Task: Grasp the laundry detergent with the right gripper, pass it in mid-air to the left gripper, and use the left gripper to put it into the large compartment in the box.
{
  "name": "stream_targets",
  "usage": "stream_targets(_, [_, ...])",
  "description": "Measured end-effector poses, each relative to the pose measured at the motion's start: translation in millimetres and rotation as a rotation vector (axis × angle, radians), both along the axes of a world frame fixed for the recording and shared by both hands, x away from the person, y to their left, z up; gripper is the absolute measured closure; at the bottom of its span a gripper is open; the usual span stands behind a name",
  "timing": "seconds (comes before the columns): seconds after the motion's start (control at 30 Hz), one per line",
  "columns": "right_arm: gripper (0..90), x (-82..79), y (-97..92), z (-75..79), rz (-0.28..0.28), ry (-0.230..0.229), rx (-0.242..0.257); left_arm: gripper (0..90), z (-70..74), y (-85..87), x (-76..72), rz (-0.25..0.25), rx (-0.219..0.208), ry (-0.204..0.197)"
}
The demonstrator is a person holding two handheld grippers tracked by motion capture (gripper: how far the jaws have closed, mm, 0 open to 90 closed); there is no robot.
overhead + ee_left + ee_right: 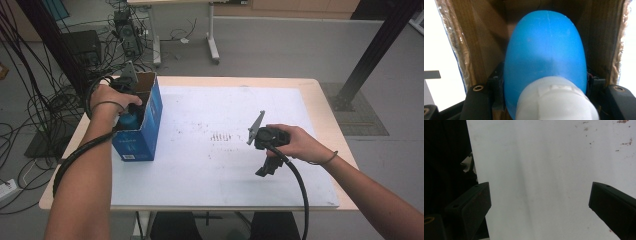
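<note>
One blue box [142, 125], one blue bottle [544, 57] clamped inside, two grippers

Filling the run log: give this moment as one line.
left gripper: shut on blue bottle, inside blue box | right gripper: open, over white mat

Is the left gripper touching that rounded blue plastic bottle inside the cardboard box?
Touching: in the left gripper view, the left gripper clamps the blue bottle on both sides.

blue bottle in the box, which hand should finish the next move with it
Left. The left tool is already down in the open blue box, shut on the blue bottle. The right tool stands open over the bare white mat, well away from the box.
</note>
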State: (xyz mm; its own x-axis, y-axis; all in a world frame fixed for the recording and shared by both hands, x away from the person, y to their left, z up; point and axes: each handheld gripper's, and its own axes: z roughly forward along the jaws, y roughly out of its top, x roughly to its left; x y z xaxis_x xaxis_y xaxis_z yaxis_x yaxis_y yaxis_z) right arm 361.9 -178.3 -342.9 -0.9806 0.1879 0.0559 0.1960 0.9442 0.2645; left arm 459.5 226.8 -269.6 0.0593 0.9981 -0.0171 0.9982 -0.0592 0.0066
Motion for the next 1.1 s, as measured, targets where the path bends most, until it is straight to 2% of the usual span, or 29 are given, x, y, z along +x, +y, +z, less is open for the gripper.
stream_targets(1.1, [3.8, 1.6, -1.2, -1.7, 0.004, 0.001, 0.009, 37.4, -0.1, 1.9, -0.2, 0.011, -0.006, -0.001])
